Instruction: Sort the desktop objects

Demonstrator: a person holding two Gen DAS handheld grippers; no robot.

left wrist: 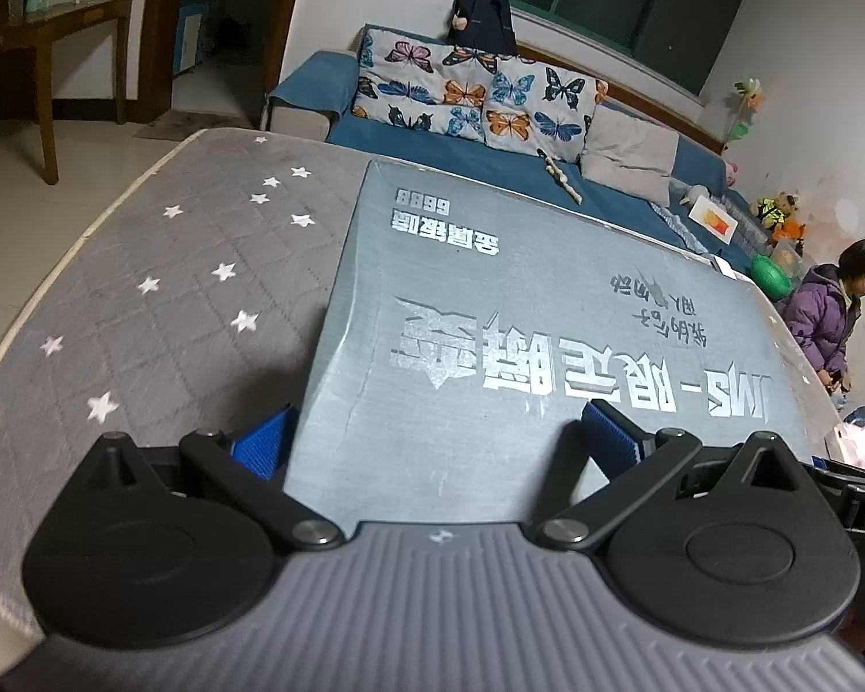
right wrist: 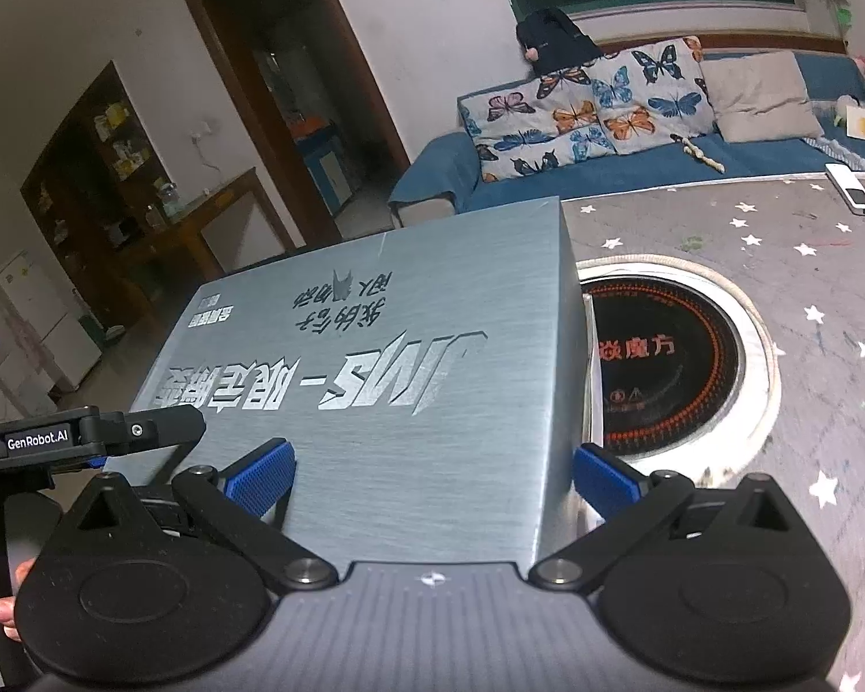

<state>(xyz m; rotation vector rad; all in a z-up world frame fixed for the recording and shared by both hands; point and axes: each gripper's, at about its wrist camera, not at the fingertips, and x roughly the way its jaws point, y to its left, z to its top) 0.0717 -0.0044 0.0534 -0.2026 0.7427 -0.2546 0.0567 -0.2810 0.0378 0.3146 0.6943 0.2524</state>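
Observation:
A large grey box [left wrist: 519,300] with silver lettering lies on the star-patterned grey table cover [left wrist: 173,288]. My left gripper [left wrist: 435,441] is open and straddles the box's near left corner: its left pad sits beside the side wall and its right pad over the top face. My right gripper [right wrist: 432,478] is open too and straddles the near right corner of the same box [right wrist: 375,357], with its right pad by the right wall. The left tool's black housing [right wrist: 86,432] shows at the left edge. I cannot tell whether the pads touch the box.
A round black induction cooker [right wrist: 663,357] is set into the table [right wrist: 807,403] just right of the box. A white remote [right wrist: 850,190] lies at the far right. Behind the table is a blue sofa [left wrist: 432,138] with butterfly cushions. A person in a purple jacket [left wrist: 824,317] sits at the right.

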